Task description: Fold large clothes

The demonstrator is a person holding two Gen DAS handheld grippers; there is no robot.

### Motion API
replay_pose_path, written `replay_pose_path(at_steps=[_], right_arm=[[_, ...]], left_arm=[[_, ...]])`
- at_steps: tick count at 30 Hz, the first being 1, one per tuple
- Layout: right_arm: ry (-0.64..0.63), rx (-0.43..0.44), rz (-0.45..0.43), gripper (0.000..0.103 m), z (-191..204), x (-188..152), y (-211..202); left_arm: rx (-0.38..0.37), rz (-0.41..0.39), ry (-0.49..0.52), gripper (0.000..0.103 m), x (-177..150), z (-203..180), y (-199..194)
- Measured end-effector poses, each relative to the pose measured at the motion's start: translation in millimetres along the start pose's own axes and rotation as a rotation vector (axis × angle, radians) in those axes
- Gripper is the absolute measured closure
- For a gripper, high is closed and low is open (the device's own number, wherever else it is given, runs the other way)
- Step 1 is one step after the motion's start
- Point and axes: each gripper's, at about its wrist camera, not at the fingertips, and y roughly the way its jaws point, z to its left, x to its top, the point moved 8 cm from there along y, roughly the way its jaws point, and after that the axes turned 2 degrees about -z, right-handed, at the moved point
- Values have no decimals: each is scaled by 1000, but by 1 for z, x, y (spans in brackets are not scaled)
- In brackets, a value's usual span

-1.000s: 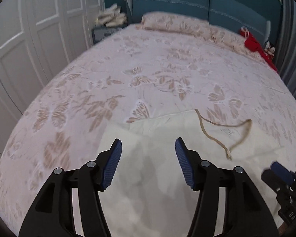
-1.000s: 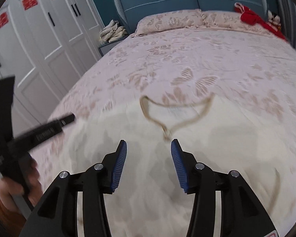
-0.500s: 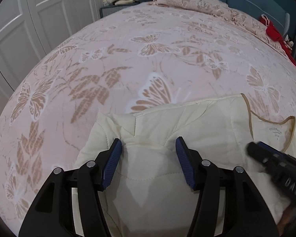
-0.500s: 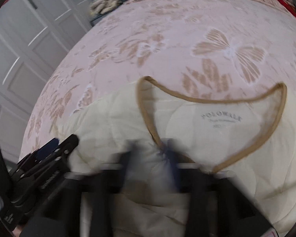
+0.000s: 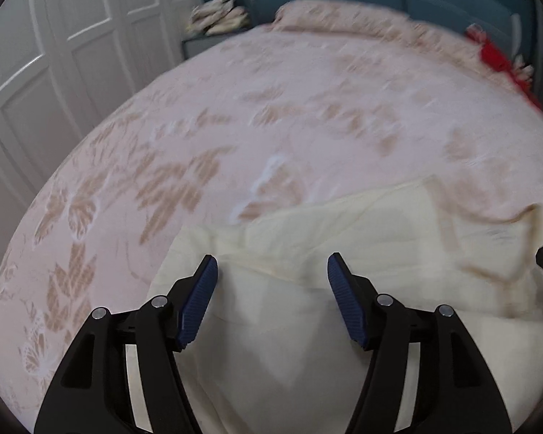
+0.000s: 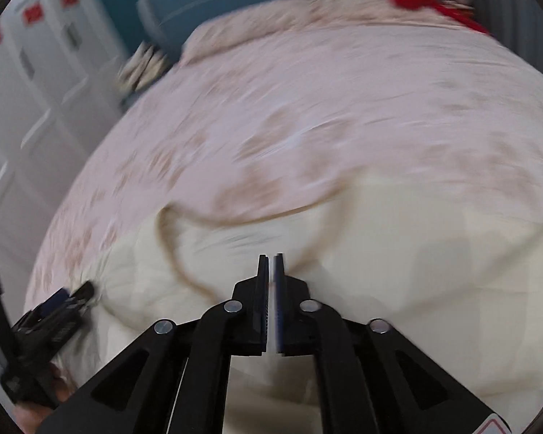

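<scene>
Bed (image 5: 307, 115) with butterfly-print cover fills both views; more of it and the headboard in frame than half a second ago, motion blur throughout.

Cream garment (image 5: 344, 238) spread on near end of bed, neckline trim (image 6: 184, 271) facing the pillows; neckline smaller in frame than half a second ago.

Left tool (image 5: 272, 276) hovering over garment's shoulder area, jaws opening, wider than before, pads clear of cloth.

Right tool (image 6: 270, 278) nearly closed beside neckline, reopening after a snap shut; cloth between pads not discernible.

Likely reading: grip at collar attempted, no fold begun yet.
</scene>
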Motion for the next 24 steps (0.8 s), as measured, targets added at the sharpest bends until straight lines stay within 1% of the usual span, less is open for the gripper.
replay_pose_path(at_steps=[1, 2, 3, 4, 5, 6, 8, 10, 11, 12, 14, 16, 19, 22, 23, 24], right_arm=[[21, -11, -13, 86, -14, 3, -8], [59, -27, -25, 85, -37, 6, -17], [97, -39, -28, 84, -57, 8, -23], [135, -53, -31, 83, -77, 8, -28], [166, -66, -34, 83, -92, 8, -30], [195, -71, -34, 83, -105, 9, -31], [247, -65, -30, 83, -125, 5, -33], [260, -59, -19, 85, -137, 0, -28], [254, -54, -14, 85, -138, -2, -24], [249, -51, -13, 85, -136, -4, -22], [232, -47, -17, 85, -136, -8, -17], [215, -45, -30, 85, -137, -11, -12], [202, -48, -48, 85, -135, -14, -10], [192, -49, -59, 85, -134, -14, -7], [194, -45, -64, 85, -135, -14, -7], [196, -41, -68, 85, -135, -15, -7]], left_arm=[[-32, -10, -2, 38, 5, -8, -8], [-83, -20, -2, 29, 13, -23, -20], [-119, -22, -1, 23, 18, -35, -25], [-192, -16, 5, 22, 24, -58, -33], [-249, -2, 12, 20, 28, -76, -36], [-322, 30, 25, 17, 31, -104, -38], [-391, 68, 46, 14, 32, -138, -35], [-418, 107, 73, 14, 31, -171, -24], [-431, 140, 80, 14, 27, -186, -15], [-446, 195, 74, 14, 21, -201, -3], [-465, 257, 52, 14, 13, -217, 14], [-457, 285, 45, 15, 6, -226, 25], [-455, 311, 54, 26, -4, -237, 37], [-434, 283, 106, 38, -10, -243, 38], [-431, 272, 128, 50, -11, -246, 37], [-425, 265, 139, 67, -11, -248, 37]])
